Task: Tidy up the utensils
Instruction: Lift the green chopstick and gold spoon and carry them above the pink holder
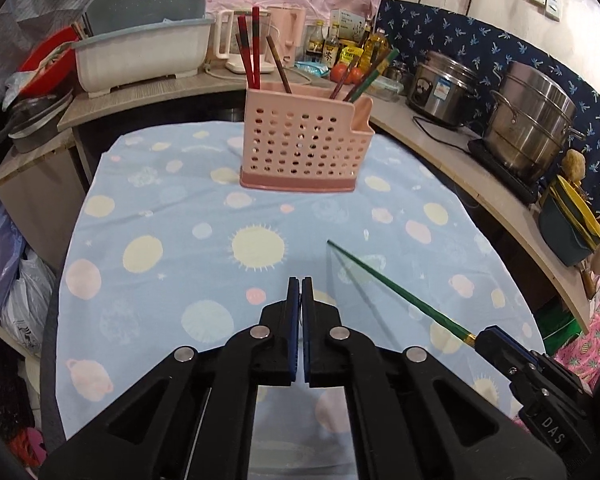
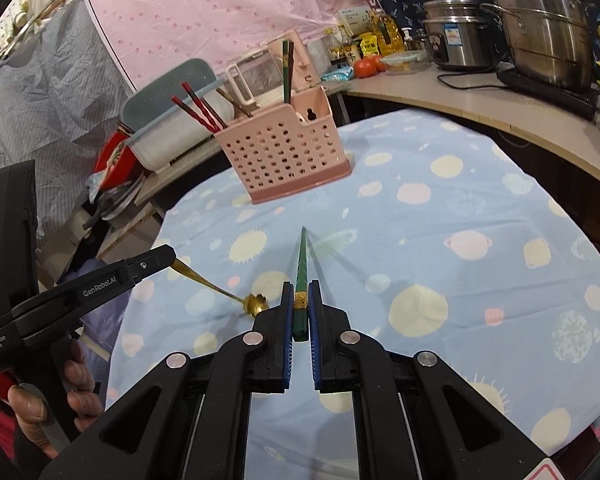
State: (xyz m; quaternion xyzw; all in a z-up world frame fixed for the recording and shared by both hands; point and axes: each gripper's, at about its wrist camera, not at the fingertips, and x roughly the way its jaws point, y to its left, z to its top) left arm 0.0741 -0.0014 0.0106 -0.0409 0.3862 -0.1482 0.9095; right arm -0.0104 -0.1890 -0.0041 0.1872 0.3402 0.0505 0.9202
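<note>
Black left tool (image 2: 172, 258) "GenRobot.AI" grips gold spoon (image 2: 220, 290) | right tool (image 2: 300, 300) clamps green chopstick (image 2: 302, 264)

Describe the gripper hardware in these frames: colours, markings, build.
Both are matte black plastic scissor-linkage units with round silver pivot pins and blue pads on the fingers. The left gripper reads "GenRobot.AI" in white along its side, with smaller white text further back. The right gripper shows "DAS" on its body. No cables or sleeves visible.

Two wrist views, both looking down across the table.
Each looks along its own fingers, close above the cloth (image 1: 160, 208); both show the holder (image 1: 304, 148) (image 2: 284, 152) beyond.
</note>
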